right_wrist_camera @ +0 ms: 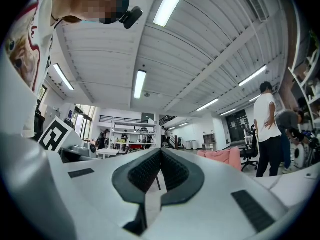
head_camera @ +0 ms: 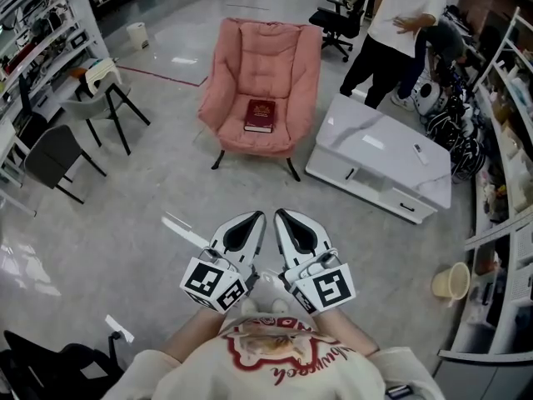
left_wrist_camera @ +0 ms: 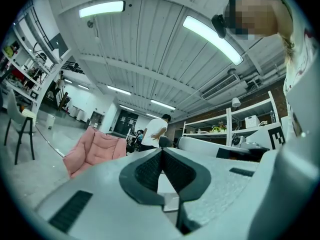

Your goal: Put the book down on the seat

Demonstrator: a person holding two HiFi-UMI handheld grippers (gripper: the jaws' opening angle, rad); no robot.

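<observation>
While both grippers sit close to the person's chest, side by side and pointing out over the floor, the book [head_camera: 259, 115] lies flat on the seat of the pink armchair [head_camera: 268, 52].

- Book: dark red cover, face up, near the middle of the seat cushion, touching nothing but the chair. Well apart from both grippers.
- Left gripper [head_camera: 255, 217]: jaws fully together, pads meeting along their length, nothing between them. Its own view shows the armchair beyond, low at the left.
- Right gripper [head_camera: 281, 215]: jaws also pressed together, nothing held. Its marker cube faces up, just beside the left one.
- Gripper tips near each other, not clearly touching.
- White low cabinet [head_camera: 379, 158] stands just right of the armchair, at an angle to it.
- Person in a white shirt [head_camera: 401, 19] stands behind the cabinet, bent toward the shelving.
- Grey chair [head_camera: 102, 98] and black chair [head_camera: 52, 152] at far left; beige bucket [head_camera: 451, 282] on the floor at right.
</observation>
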